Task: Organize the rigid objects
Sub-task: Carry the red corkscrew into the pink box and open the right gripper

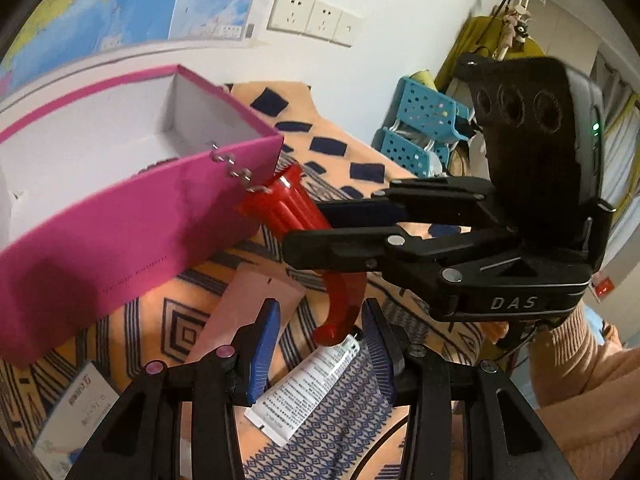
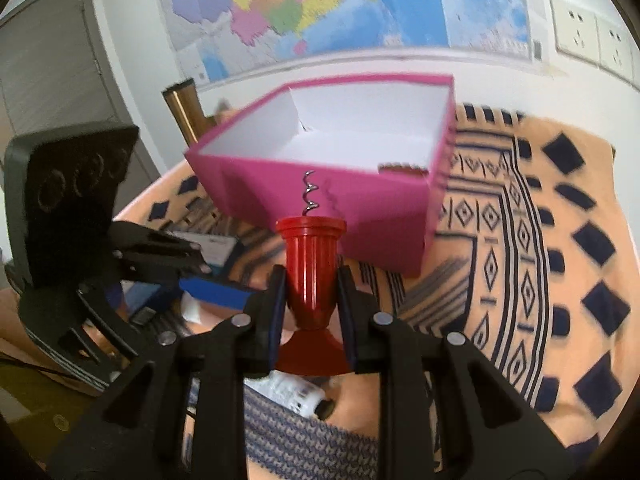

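Centrally in the right wrist view, a red corkscrew (image 2: 313,276) stands nearly upright in the frame, clamped by its ribbed barrel between the 2 blue pads of the right gripper (image 2: 312,300). Its long axis runs straight away from the fingers: the flared handle sits low, near the bottom centre, and the bare metal spiral (image 2: 309,194) points up the frame toward the pink box (image 2: 320,192). That spiral tip lies just short of the box's near wall, below its rim, so the coming move appears to turn on lifting the tip over that edge before going forward into the white interior.

From the left wrist view, the same corkscrew (image 1: 298,216) slants from lower centre to the box's right corner, with the right gripper (image 1: 320,224) reaching in from the right edge. The left gripper (image 1: 320,344) hangs at bottom centre with its fingers moderately apart and nothing between them, above a white tube (image 1: 308,388) on the patterned orange cloth (image 1: 340,136). The right hand is clearly nearer the box opening.
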A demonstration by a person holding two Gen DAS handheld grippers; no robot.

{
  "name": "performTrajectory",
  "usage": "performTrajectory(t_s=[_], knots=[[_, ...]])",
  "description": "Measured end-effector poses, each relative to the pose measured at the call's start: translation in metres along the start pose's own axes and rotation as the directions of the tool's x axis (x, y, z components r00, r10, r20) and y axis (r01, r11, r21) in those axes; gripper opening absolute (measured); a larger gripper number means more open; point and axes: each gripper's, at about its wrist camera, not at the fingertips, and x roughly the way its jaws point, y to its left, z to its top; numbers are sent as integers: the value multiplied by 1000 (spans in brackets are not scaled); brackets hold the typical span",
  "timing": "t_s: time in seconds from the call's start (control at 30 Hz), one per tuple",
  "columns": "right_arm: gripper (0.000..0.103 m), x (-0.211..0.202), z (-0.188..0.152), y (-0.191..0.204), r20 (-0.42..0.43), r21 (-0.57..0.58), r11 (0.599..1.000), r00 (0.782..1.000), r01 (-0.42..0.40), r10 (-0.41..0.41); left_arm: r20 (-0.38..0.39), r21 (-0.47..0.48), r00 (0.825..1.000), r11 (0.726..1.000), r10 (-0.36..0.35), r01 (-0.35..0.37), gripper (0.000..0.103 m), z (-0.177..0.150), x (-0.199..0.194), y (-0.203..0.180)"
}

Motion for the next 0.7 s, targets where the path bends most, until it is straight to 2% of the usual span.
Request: performTrajectory(t_s=[0.13,0.4,0.57,0.7], knots=[[27,-5,19,9,34,-54,999,999,5,-3,36,0,999,1000,7,-7,41,11,-8,3],[27,-8,62,17,88,-163,986,996,39,-25,112,36,991,997,67,-72,35,46,-22,2],[27,0,87,14,86,-215,974,995,77,-59,137,28,988,997,65,-70,34,72,-28,15],[27,6,101,12,86,-242,966,993,96,-77,129,21,990,997,64,-68,33,87,-24,24]])
